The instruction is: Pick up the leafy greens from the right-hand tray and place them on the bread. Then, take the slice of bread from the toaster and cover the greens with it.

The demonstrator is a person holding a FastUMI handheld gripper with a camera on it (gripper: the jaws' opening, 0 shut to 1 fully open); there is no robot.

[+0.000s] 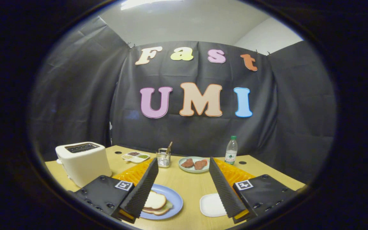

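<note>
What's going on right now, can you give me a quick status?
Gripper open, holding nothing. Top bread slice on blue plate, green edge showing beneath. Toaster off to the side; nothing between fingers.

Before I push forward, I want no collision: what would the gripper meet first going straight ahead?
The gripper is open and holds nothing. Straight ahead lies bare table, then probably the plate with two meat pieces, before the booth wall; depth is hard to judge.

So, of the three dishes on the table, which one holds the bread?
The round blue plate, beside the left finger of the open tongs, holds the bread. The pale green plate carries brown pieces; the small white square dish holds nothing.
</note>
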